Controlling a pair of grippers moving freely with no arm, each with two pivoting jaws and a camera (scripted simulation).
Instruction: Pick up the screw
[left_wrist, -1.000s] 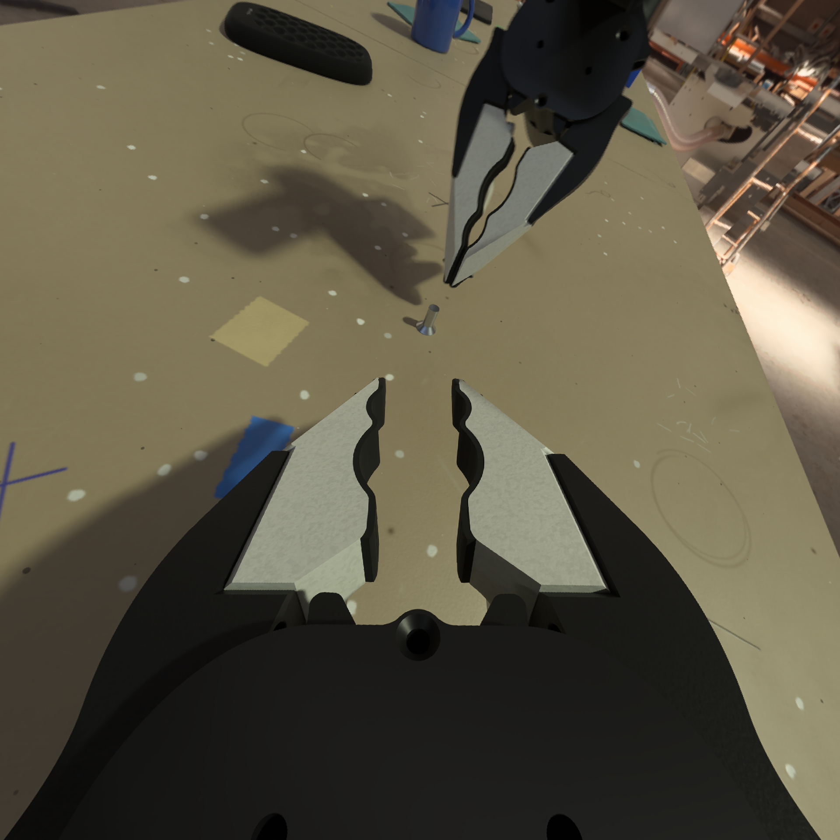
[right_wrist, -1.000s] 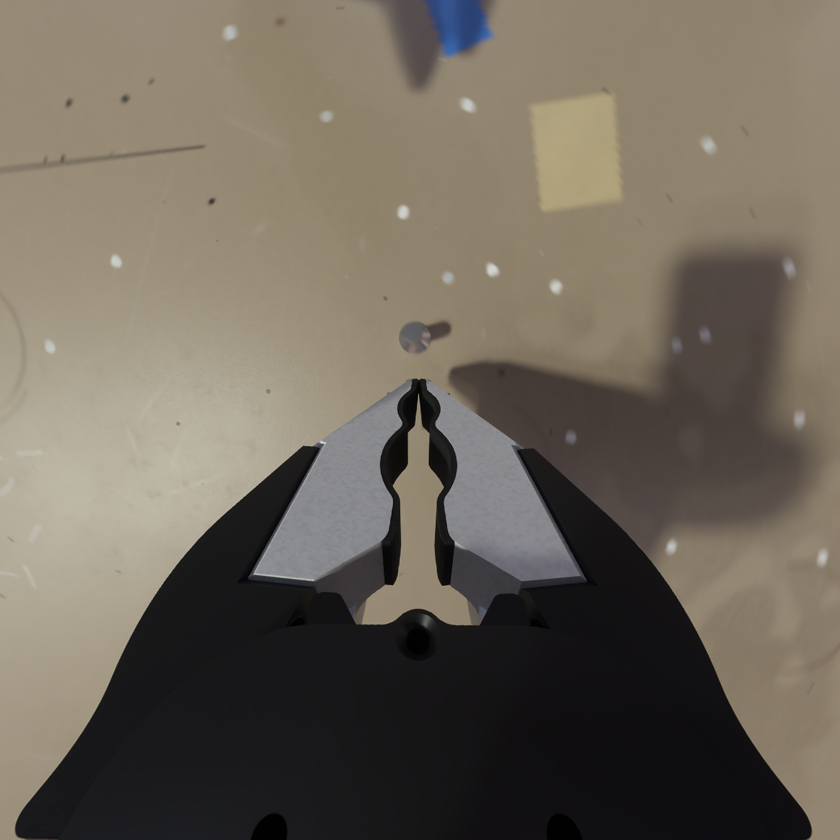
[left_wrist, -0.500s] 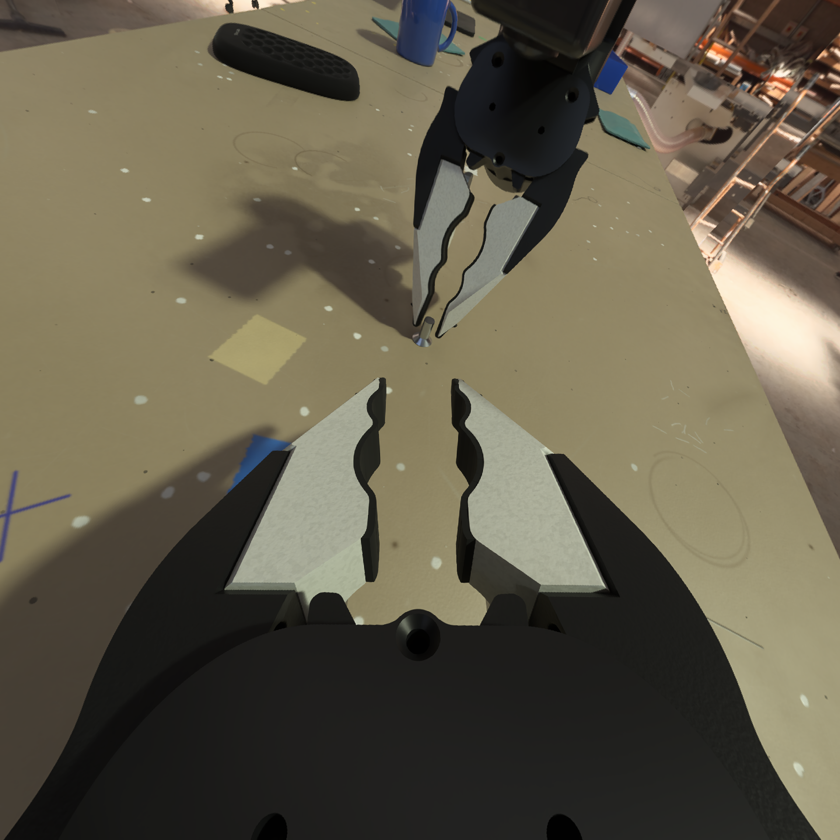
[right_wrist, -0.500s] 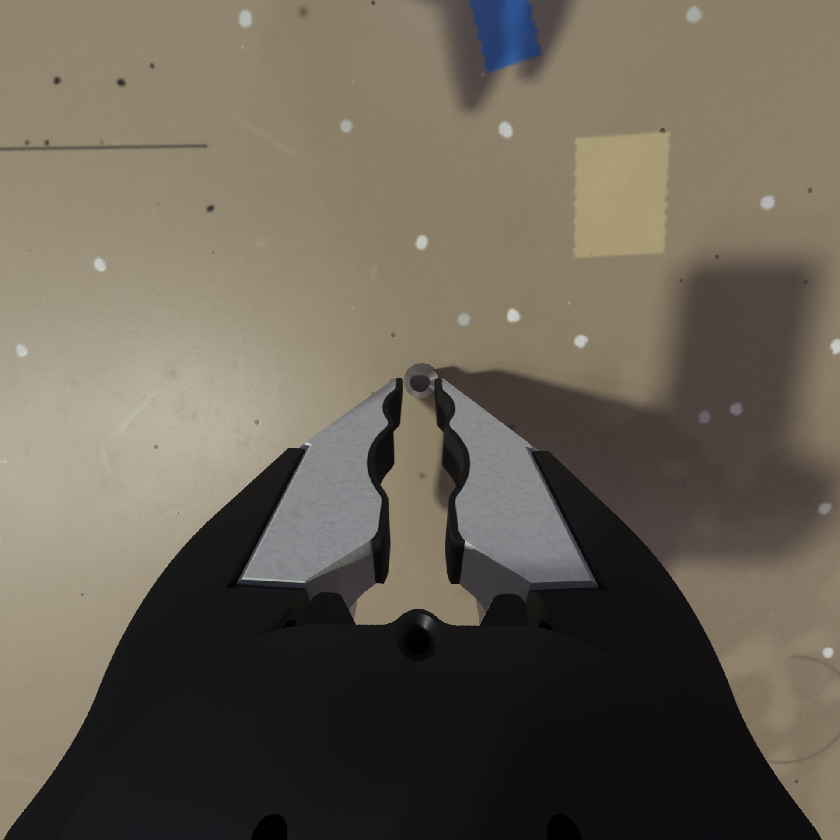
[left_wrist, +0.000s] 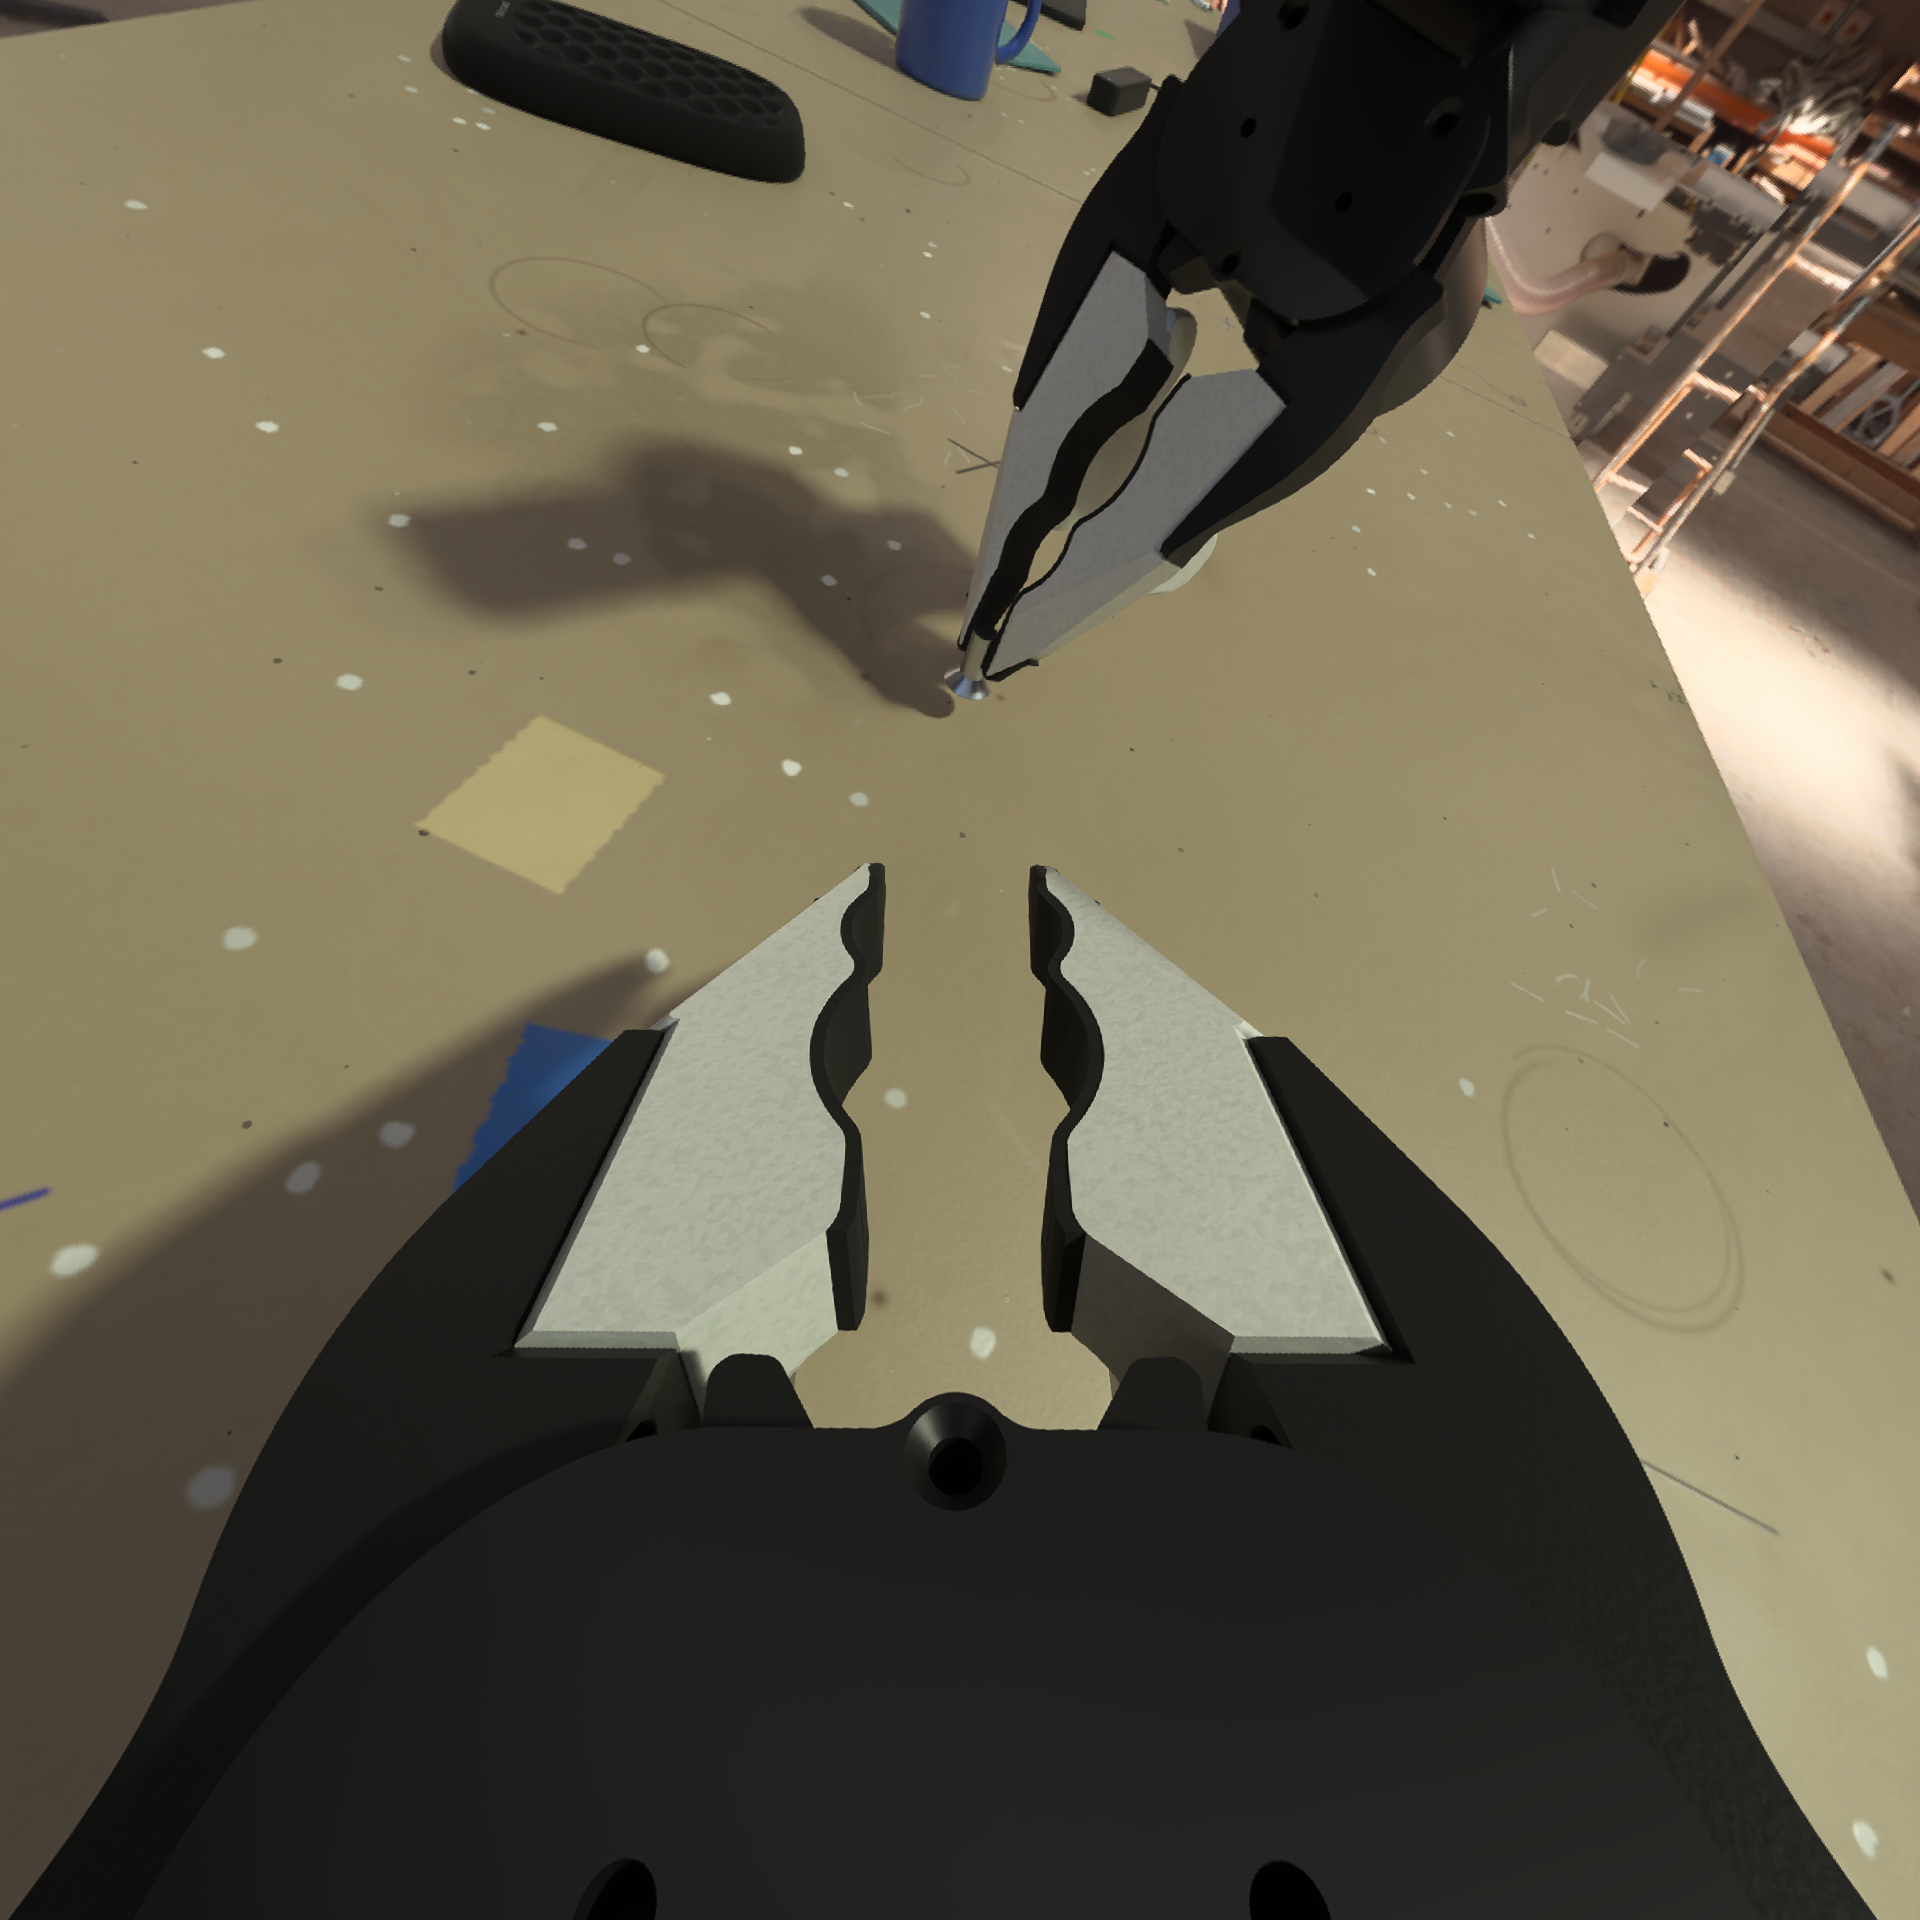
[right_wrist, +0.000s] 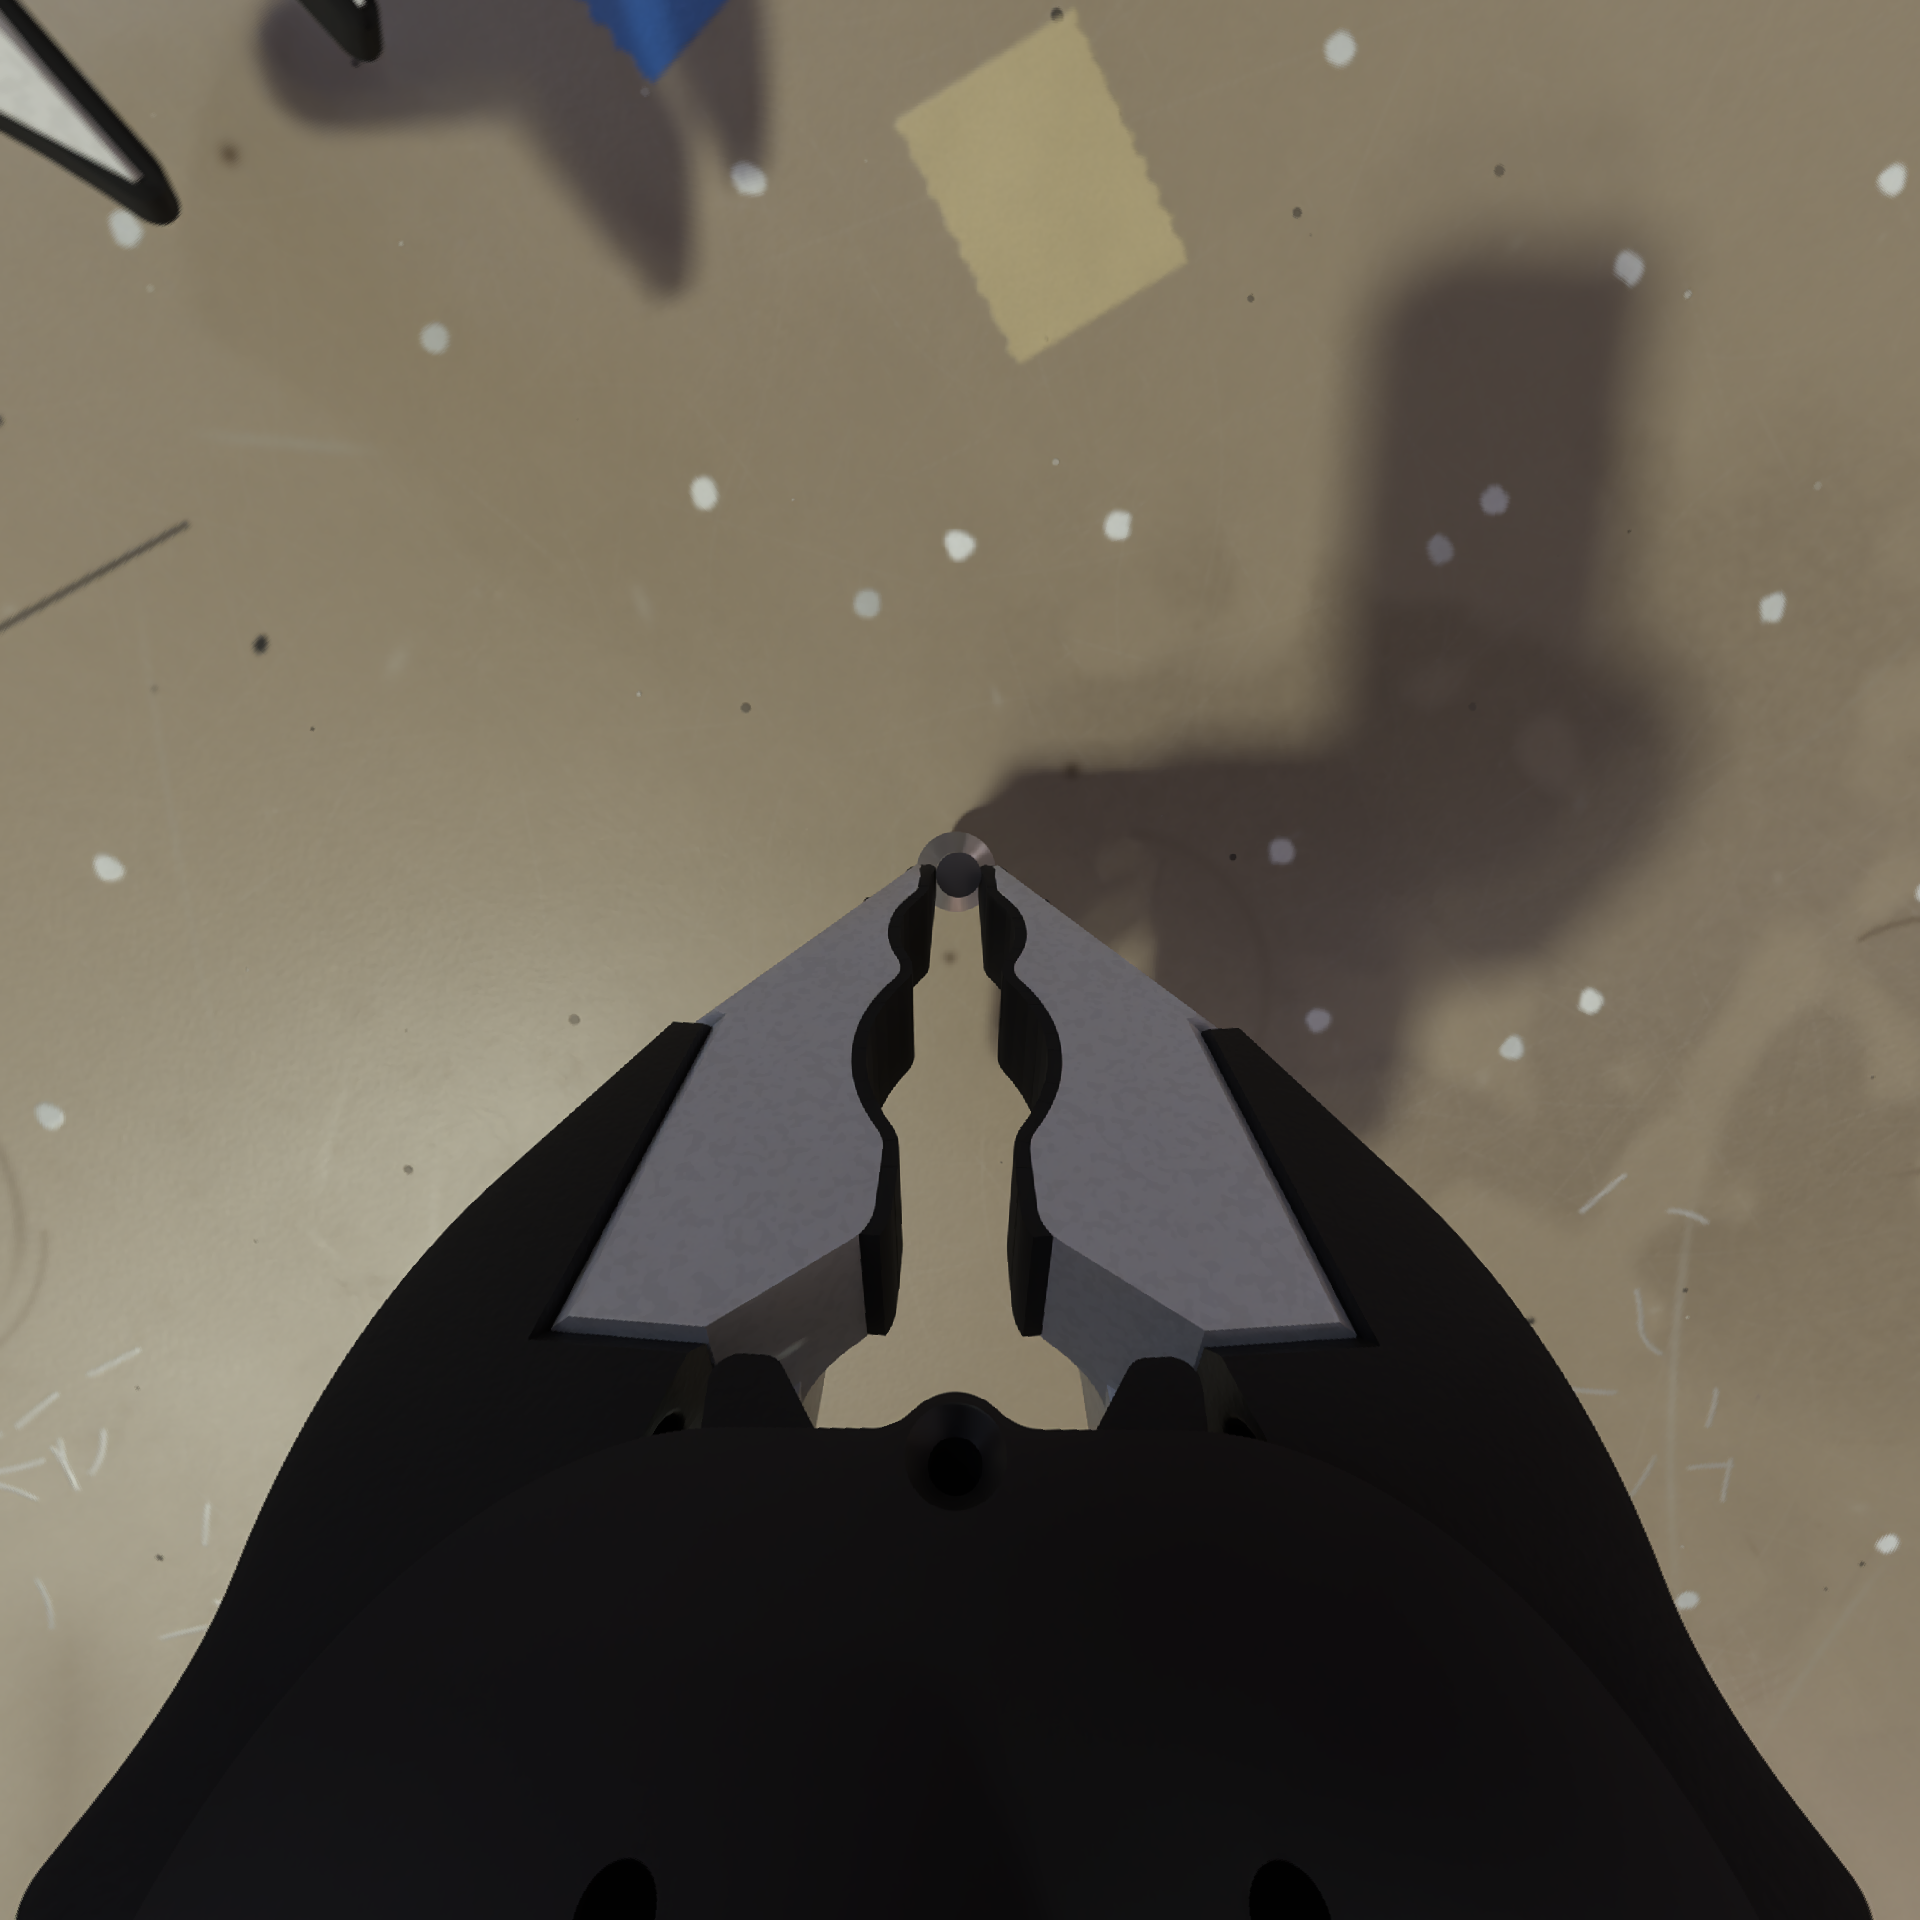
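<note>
Right gripper points steeply down, fingertips clamped on the upright screw, its head at the table.

Left gripper hangs low at the screw's 6 o'clock, jaws apart, empty. Tan patch at 8 o'clock; black mat, blue mug far beyond.

blue mug cut off by top edge, screw shank hidden between jaws

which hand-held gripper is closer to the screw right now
Right. The right hand-held gripper has its fingertips closed on the screw, which stands head-down on the table. The left hand-held gripper sits open, short of it.
</note>
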